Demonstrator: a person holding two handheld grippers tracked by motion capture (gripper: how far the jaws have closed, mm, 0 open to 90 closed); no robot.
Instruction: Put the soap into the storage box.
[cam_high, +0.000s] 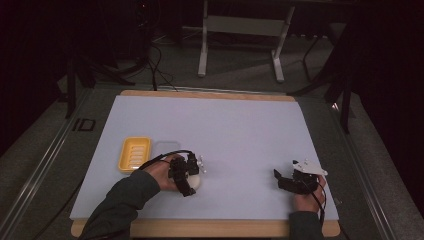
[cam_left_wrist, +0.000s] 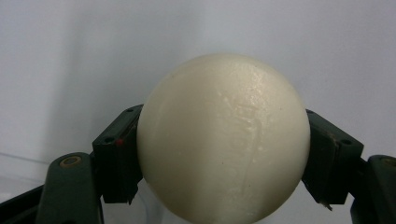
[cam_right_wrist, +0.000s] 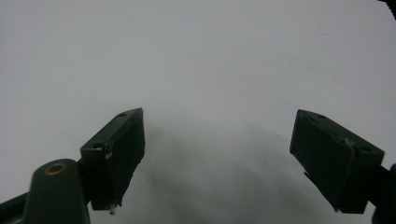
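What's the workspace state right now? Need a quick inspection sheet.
Surface: pale mat on a wooden board.
Job's things: cream soap bar between the left gripper's jaws; yellow soap dish to its left, nothing in it.
Clutter: nothing seen.
Grippers: left gripper shut on the soap bar; right gripper open, nothing between its jaws.
Cables: black cable loops from the left gripper; floor cables behind the table.
Surroundings: dark room, grey table legs behind.
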